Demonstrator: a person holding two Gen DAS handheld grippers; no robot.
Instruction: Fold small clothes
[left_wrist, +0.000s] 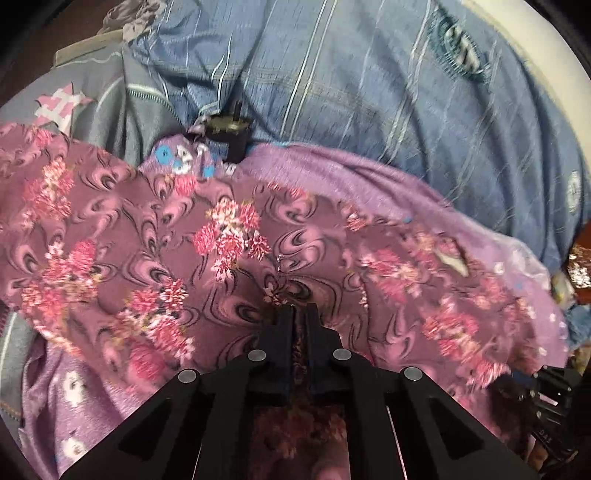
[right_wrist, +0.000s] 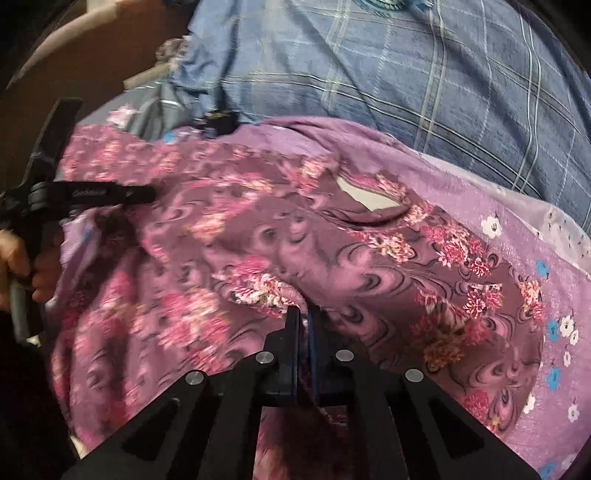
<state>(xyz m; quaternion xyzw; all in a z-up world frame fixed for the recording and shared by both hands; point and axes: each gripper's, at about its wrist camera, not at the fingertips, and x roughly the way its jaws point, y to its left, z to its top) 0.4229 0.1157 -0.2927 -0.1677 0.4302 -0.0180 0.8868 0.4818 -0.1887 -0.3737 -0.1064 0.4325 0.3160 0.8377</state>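
A maroon garment with pink flowers (left_wrist: 229, 236) (right_wrist: 280, 236) lies spread and rumpled on a lilac sheet (left_wrist: 332, 177) (right_wrist: 517, 206). Its neck opening (right_wrist: 369, 199) shows pale cloth beneath. My left gripper (left_wrist: 298, 314) is shut on a fold of this garment at its near edge, and cloth shows in the slit between the fingers. My right gripper (right_wrist: 303, 314) is shut on another bunched fold, with the cloth puckered at the fingertips. In the right wrist view the left tool (right_wrist: 92, 192) stands at the left edge, held by a hand (right_wrist: 14, 258). The right tool (left_wrist: 546, 402) shows at the lower right of the left wrist view.
A blue checked blanket (left_wrist: 369, 81) (right_wrist: 406, 66) is heaped behind the lilac sheet. A small dark object (left_wrist: 229, 133) (right_wrist: 221, 120) sits where the blanket meets the sheet. A grey cloth with a pink patch (left_wrist: 62, 107) lies at the far left.
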